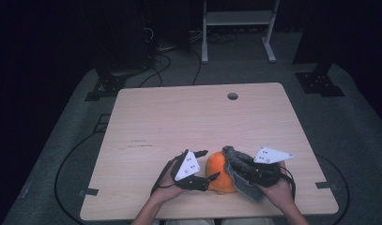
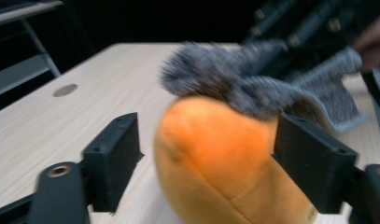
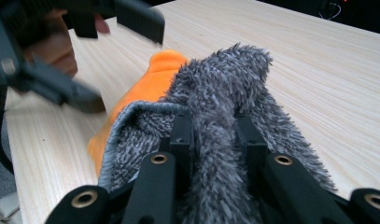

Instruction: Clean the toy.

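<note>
Right gripper [image 3: 214, 140] has its jaws pinched tight on a fold of the grey fuzzy cloth [image 3: 225, 93], which it holds draped over the top and right side of the orange plush toy [image 1: 220, 172]; left gripper [image 1: 205, 165] sits to the left of that toy with its jaws part open around it. In the left gripper view the right-hand pad seems to touch the orange flank while the left-hand pad stands clear of it, so the toy is bracketed, not clamped. The toy rests on the wooden table [image 1: 179, 117], near the front edge, between the two hands.

The work looks like wiping or wrapping the toy with the cloth, and it is only partly covered. Several things could go wrong from here; since the toy is soft, rounded and not firmly held, a drag of the cloth across it could roll or push it leftward out of the open jaws, or forward toward the near edge; the pinch takes only a fold, so a strong pull could slide the cloth free; the two grippers are close together, and a sweep to the left could knock them against each other.
</note>
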